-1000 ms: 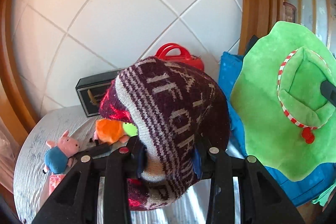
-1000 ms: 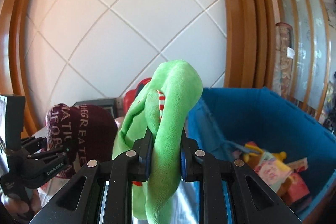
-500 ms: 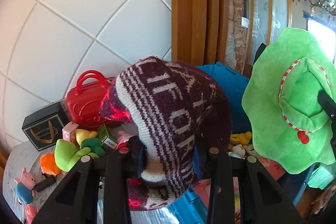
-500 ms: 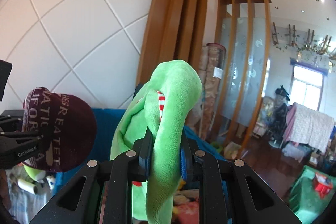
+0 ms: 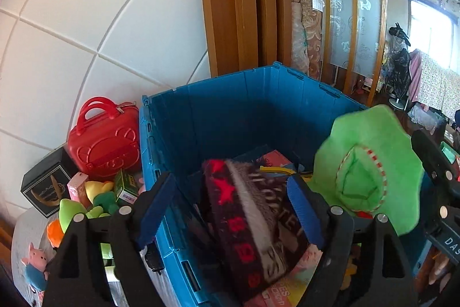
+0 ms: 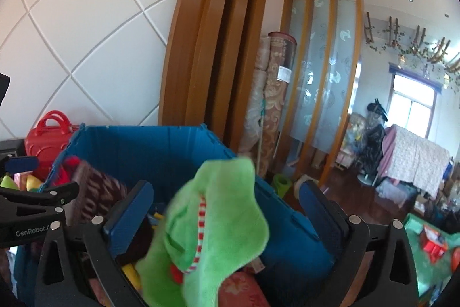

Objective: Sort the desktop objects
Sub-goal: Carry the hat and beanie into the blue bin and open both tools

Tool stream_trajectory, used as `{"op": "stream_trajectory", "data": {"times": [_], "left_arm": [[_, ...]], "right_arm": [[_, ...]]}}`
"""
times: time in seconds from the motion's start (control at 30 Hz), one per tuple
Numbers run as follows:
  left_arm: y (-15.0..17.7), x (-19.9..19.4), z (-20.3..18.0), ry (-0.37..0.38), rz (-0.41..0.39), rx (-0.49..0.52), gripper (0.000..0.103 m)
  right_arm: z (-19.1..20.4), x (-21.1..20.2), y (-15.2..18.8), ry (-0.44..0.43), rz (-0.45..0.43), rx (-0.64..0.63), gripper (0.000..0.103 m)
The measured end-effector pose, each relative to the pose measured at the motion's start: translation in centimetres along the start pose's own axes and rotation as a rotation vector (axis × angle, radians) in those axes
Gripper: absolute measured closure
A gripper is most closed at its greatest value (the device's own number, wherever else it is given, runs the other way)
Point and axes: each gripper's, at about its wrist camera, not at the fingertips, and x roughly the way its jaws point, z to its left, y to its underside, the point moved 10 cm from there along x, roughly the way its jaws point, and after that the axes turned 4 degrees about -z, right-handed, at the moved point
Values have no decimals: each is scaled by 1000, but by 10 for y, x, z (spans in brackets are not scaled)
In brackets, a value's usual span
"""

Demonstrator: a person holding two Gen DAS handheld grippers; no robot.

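Both grippers hover over the blue bin [image 5: 230,111]. My left gripper [image 5: 230,197] is open; the maroon knit beanie [image 5: 247,215] is blurred and loose between its pads, dropping into the bin. My right gripper [image 6: 227,200] is open too; the green plush hat [image 6: 212,223] with a red-striped band is blurred and loose between its pads, over the bin [image 6: 143,146]. The green hat also shows in the left wrist view [image 5: 368,174], the beanie in the right wrist view [image 6: 95,192].
Left of the bin on the round grey table [image 5: 26,226] are a red toy suitcase [image 5: 103,134], a black box [image 5: 46,186], several plush toys [image 5: 83,209] and a pig doll [image 5: 34,266]. Books and toys lie inside the bin. A white panelled wall stands behind.
Both grippers swung right from the table to over the bin, then opened. The beanie and the green hat left the pads and are falling into the bin.
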Motion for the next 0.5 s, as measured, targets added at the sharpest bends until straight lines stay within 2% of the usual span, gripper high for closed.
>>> {"op": "stream_trajectory", "data": {"times": [0.37,0.5], "left_arm": [[21,-47,43,9,-38,-28,22],[34,-73,72,-28,-61,-41,22]], "right_arm": [[18,-50,0,-86,-13,48,0],[39,-74,-2,-138,-31,59,0]]}}
